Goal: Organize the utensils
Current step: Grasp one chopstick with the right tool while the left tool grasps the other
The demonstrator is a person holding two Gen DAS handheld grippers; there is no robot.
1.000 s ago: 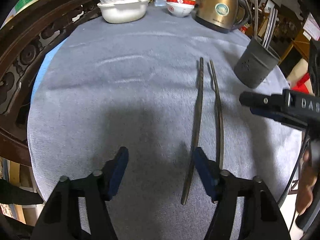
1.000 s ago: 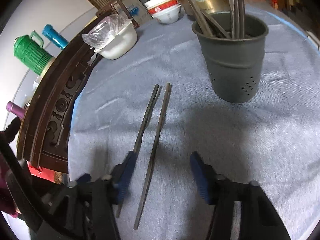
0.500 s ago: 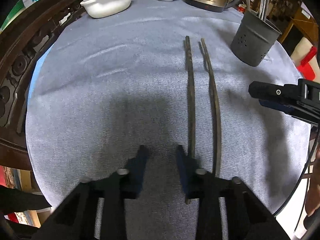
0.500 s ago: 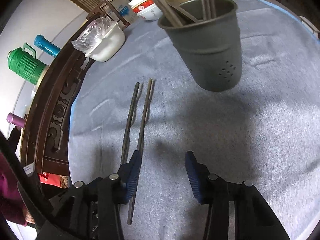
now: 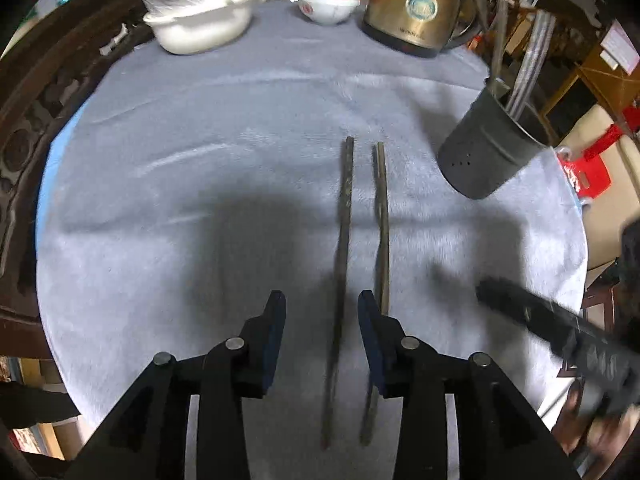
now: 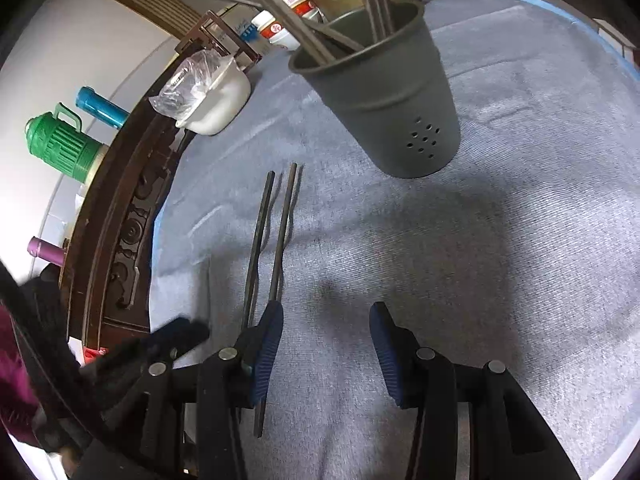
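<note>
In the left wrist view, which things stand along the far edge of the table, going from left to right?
White dish covered with plastic → red and white bowls → gold kettle → gray utensil holder, somewhat nearer than the others.

Two chopsticks (image 5: 362, 240) lie side by side mid-table (image 5: 200, 220), with the utensil holder (image 5: 486, 152) off to their right. Kettle (image 5: 416, 12), bowls (image 5: 330, 0) and a covered dish (image 5: 202, 20) sit along the far edge behind them. More sticks stand in the holder.
</note>
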